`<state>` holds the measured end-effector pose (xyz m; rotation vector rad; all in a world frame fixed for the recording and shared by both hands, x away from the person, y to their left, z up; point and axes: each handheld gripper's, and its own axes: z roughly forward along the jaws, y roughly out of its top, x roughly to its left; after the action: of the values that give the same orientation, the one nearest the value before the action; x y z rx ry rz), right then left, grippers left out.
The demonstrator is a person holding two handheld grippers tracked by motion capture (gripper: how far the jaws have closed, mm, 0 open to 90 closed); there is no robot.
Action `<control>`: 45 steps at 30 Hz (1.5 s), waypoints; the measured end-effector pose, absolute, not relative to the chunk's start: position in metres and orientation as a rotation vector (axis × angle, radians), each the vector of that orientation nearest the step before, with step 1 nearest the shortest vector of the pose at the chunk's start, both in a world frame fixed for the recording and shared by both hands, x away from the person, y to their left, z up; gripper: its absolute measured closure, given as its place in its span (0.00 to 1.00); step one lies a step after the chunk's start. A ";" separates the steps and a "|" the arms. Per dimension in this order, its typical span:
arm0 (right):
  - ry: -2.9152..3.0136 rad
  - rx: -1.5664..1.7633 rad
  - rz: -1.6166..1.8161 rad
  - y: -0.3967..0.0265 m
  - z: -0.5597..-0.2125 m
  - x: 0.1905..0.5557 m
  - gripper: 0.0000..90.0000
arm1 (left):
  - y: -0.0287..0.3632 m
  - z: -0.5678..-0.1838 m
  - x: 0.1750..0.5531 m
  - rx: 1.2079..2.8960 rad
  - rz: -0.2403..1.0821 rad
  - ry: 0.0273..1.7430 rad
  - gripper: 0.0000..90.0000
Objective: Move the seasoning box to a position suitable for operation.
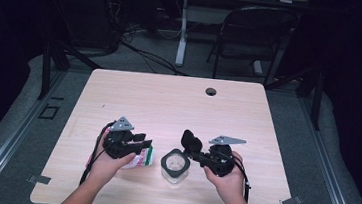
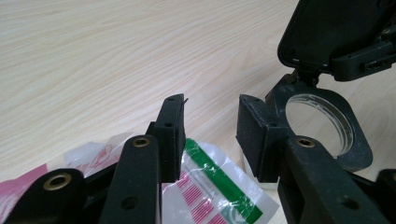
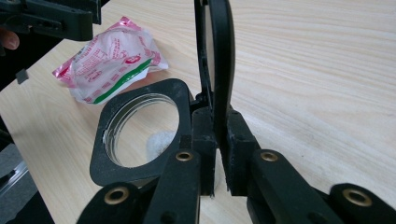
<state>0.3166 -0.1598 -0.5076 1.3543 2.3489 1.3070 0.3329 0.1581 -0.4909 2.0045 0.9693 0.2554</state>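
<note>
A clear jar point(image 1: 175, 166) with a black square collar point(image 3: 105, 158) stands near the table's front edge. Its hinged black lid point(image 3: 223, 56) is flipped upright. My right gripper point(image 3: 217, 123) is shut on the lid's lower edge, right beside the jar's mouth point(image 2: 322, 121). A white packet point(image 1: 144, 158) with pink and green print lies left of the jar. My left gripper point(image 2: 210, 126) hovers over the packet point(image 2: 219, 186) with its jaws apart and nothing pinched between them. In the right gripper view the packet point(image 3: 112, 60) rests on the wood, with the left gripper point(image 3: 51, 18) above it.
The light wooden table point(image 1: 169, 101) has a cable hole point(image 1: 211, 91) near its far edge. Metal clips point(image 1: 291, 202) sit at the front corners. A folding chair point(image 1: 256, 34) and cables stand on the floor behind the table.
</note>
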 end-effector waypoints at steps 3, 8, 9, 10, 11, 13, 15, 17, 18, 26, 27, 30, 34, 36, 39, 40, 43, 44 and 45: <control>2.359 1.368 1.332 -0.161 -0.508 0.322 0.94 | 0.163 -0.492 0.331 2.007 0.265 0.981 0.69; 2.396 1.376 1.305 -0.159 -0.505 0.328 0.94 | 0.174 -0.490 0.326 1.991 0.282 1.010 0.68; 2.413 1.378 1.285 -0.160 -0.504 0.329 0.94 | 0.177 -0.489 0.325 1.981 0.285 1.020 0.68; 2.432 1.386 1.279 -0.160 -0.503 0.331 0.93 | 0.178 -0.489 0.324 1.979 0.288 1.020 0.68; 2.445 1.395 1.272 -0.160 -0.503 0.332 0.90 | 0.180 -0.488 0.323 1.971 0.288 1.026 0.67; 2.464 1.410 1.266 -0.160 -0.502 0.334 0.79 | 0.184 -0.487 0.321 1.964 0.293 1.029 0.66; 2.456 1.423 1.266 -0.161 -0.498 0.334 0.70 | 0.185 -0.485 0.319 1.967 0.297 1.027 0.65; 2.485 1.396 1.224 -0.162 -0.493 0.334 0.66 | 0.185 -0.484 0.318 1.971 0.300 1.027 0.65; 2.474 1.377 1.207 -0.163 -0.491 0.333 0.65 | 0.185 -0.482 0.318 1.974 0.291 1.025 0.65; 2.401 1.289 1.213 -0.177 -0.474 0.321 0.56 | 0.190 -0.487 0.315 2.009 0.300 0.996 0.59; 2.388 1.288 1.224 -0.178 -0.474 0.320 0.56 | 0.193 -0.489 0.316 2.013 0.294 0.996 0.59; 2.365 1.277 1.231 -0.181 -0.472 0.316 0.55 | 0.199 -0.495 0.319 2.003 0.267 1.017 0.58; 2.328 1.284 1.223 -0.186 -0.474 0.314 0.55 | 0.201 -0.498 0.326 2.007 0.236 1.035 0.57; 2.314 1.308 1.206 -0.188 -0.475 0.314 0.55 | 0.201 -0.499 0.327 2.017 0.240 1.031 0.56; 2.309 1.312 1.202 -0.191 -0.477 0.314 0.53 | 0.201 -0.500 0.329 2.020 0.226 1.028 0.56; 2.304 1.313 1.202 -0.191 -0.477 0.314 0.53 | 0.201 -0.501 0.328 2.016 0.219 1.033 0.56; 2.314 1.319 1.188 -0.191 -0.477 0.314 0.54 | 0.201 -0.501 0.328 2.020 0.216 1.027 0.57; 2.316 1.322 1.185 -0.190 -0.476 0.314 0.55 | 0.200 -0.501 0.328 2.020 0.221 1.024 0.57; 2.318 1.332 1.192 -0.190 -0.476 0.314 0.57 | 0.200 -0.501 0.328 2.029 0.221 1.013 0.58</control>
<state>0.3137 -0.1905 -0.4761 1.3320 2.3175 1.1919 0.3276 0.2003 -0.5013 2.0287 1.0128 0.2214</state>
